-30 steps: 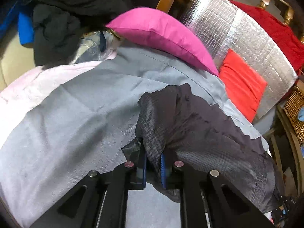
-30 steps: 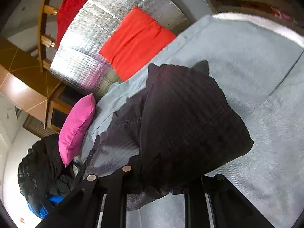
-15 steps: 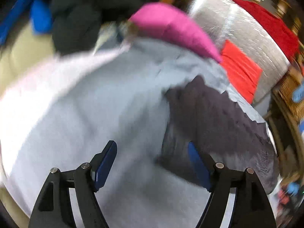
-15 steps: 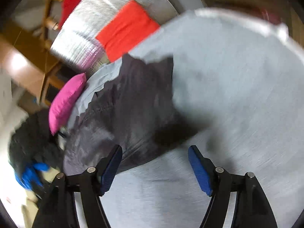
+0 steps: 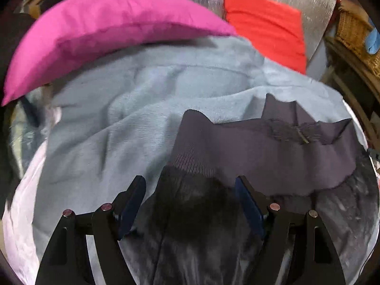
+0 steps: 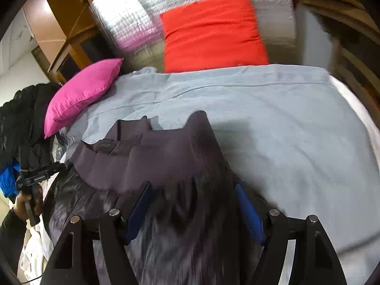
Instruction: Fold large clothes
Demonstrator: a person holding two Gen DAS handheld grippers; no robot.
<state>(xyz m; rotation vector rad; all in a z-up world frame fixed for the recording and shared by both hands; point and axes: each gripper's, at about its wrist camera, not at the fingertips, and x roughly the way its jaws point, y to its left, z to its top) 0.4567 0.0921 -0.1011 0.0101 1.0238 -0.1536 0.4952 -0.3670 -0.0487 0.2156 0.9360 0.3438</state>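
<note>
A dark purple-grey garment [image 5: 273, 156] lies spread on the light grey-blue blanket [image 5: 118, 123], its zipper near the far edge; it also shows in the right wrist view [image 6: 166, 156]. My left gripper [image 5: 191, 190] is open, its jaws straddling the garment's near dark part without holding it. My right gripper [image 6: 193, 194] is open over the garment's right portion, holding nothing. The left hand-held gripper [image 6: 35, 178] shows at the left edge of the right wrist view.
A pink pillow [image 5: 106, 33] and a red cushion [image 5: 266, 26] lie at the bed's far end against silver foil padding [image 6: 133, 16]. A black jacket pile [image 6: 19, 128] sits at left. Wicker furniture [image 5: 356, 30] stands at right.
Both grippers let go of the garment and opened. The garment now lies spread flat on the blanket, and both grippers have moved in close over it.
</note>
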